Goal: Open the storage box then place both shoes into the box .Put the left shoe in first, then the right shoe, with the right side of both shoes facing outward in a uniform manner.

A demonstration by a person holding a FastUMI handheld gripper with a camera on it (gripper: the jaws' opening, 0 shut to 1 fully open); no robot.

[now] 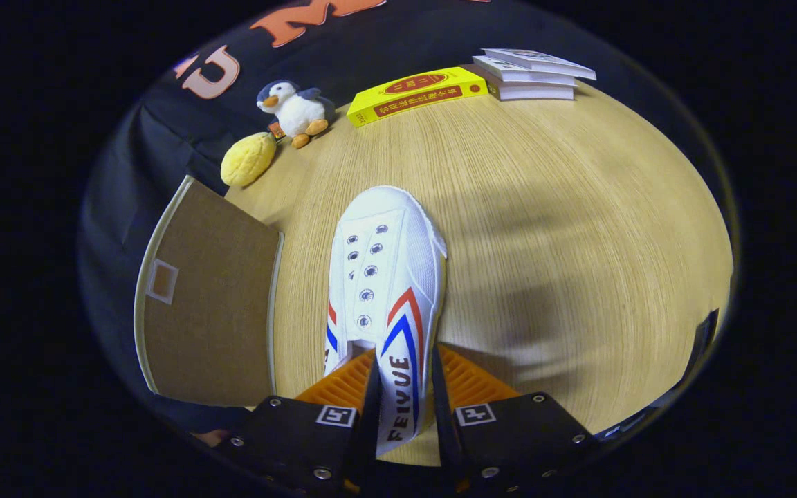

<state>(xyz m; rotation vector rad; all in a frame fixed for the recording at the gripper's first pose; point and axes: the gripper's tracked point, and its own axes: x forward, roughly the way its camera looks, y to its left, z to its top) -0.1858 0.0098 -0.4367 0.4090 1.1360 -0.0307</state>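
Observation:
A white canvas shoe (385,277) with red and blue chevron stripes hangs over the wooden table (544,228), its toe pointing away from me. My gripper (404,387) is shut on the shoe's side wall near the heel, one finger inside the opening and one outside. To the left of the shoe stands the brown storage box (212,304) with a pale rim and a small light patch on its face. Whether its lid is open I cannot tell.
Beyond the box lie a yellow bumpy toy (248,159) and a plush penguin (296,111). A yellow book (416,93) and a stack of white books (533,72) rest at the table's far edge. Bare tabletop spreads to the right of the shoe.

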